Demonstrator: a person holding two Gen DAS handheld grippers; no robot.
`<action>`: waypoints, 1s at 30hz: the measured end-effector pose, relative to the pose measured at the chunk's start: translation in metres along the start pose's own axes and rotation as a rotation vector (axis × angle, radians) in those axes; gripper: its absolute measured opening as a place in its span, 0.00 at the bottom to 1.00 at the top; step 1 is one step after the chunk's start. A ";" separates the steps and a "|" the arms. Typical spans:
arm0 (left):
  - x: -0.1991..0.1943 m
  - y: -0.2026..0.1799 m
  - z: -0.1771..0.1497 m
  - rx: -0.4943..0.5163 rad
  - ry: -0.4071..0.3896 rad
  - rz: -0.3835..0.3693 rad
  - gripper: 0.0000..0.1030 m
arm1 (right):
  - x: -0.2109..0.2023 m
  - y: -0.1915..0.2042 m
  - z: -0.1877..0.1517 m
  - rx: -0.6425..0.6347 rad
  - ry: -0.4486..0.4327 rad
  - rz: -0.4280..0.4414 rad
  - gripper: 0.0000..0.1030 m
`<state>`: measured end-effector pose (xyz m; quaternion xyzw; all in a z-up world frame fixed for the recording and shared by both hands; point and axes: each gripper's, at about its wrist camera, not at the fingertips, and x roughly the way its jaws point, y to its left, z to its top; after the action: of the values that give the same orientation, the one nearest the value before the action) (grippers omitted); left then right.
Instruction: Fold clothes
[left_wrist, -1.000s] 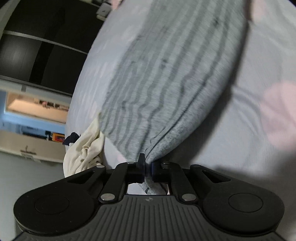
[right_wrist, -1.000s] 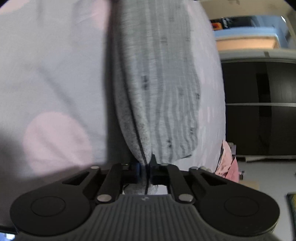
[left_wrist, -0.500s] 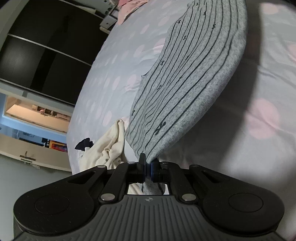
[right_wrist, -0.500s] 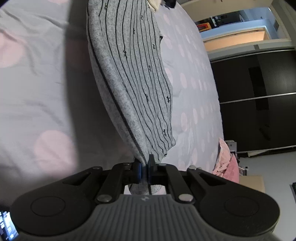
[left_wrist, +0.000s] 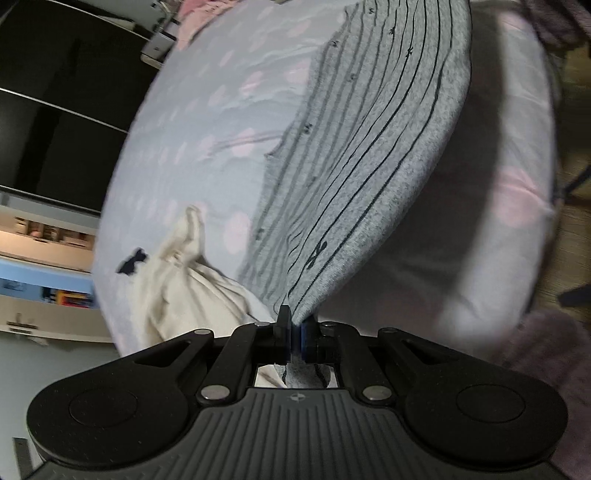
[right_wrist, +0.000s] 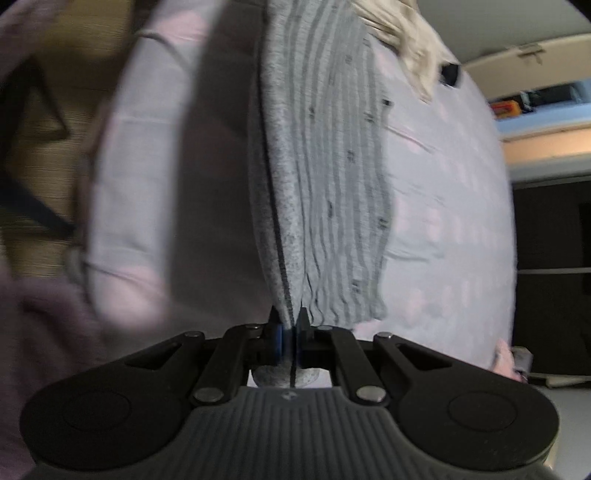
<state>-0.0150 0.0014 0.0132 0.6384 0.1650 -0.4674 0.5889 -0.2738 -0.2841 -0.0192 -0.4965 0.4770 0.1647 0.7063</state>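
Observation:
A grey garment with thin dark stripes and small bow prints (left_wrist: 369, 158) hangs stretched above the bed. My left gripper (left_wrist: 294, 325) is shut on one corner of it. My right gripper (right_wrist: 290, 325) is shut on another corner of the same garment (right_wrist: 325, 177); that view is blurred. The cloth runs away from each gripper towards the other, lifted off the sheet, with its shadow on the bed below.
The bed has a pale lilac sheet with pink dots (left_wrist: 192, 147). A crumpled cream garment (left_wrist: 184, 266) lies near the bed's edge, also seen in the right wrist view (right_wrist: 402, 33). A pink garment (right_wrist: 506, 358) lies at the other end. Dark wardrobe doors (left_wrist: 55, 122) stand beyond.
Both grippers have risen and pulled back with the grey garment, so more of the bed, its edge and the floor show. The garment stays gripped at both corners.

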 end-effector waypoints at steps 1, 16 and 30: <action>0.003 -0.003 -0.001 0.001 0.005 -0.011 0.03 | 0.002 0.006 0.002 -0.006 -0.003 0.018 0.06; 0.037 -0.032 -0.014 -0.033 0.095 -0.185 0.21 | 0.023 0.058 0.007 -0.013 0.022 0.180 0.25; 0.015 0.049 0.014 -0.555 -0.152 -0.176 0.40 | 0.008 -0.058 -0.008 0.577 -0.162 0.124 0.46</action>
<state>0.0248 -0.0289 0.0323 0.3996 0.2964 -0.5001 0.7088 -0.2331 -0.3196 0.0055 -0.2305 0.4757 0.1043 0.8424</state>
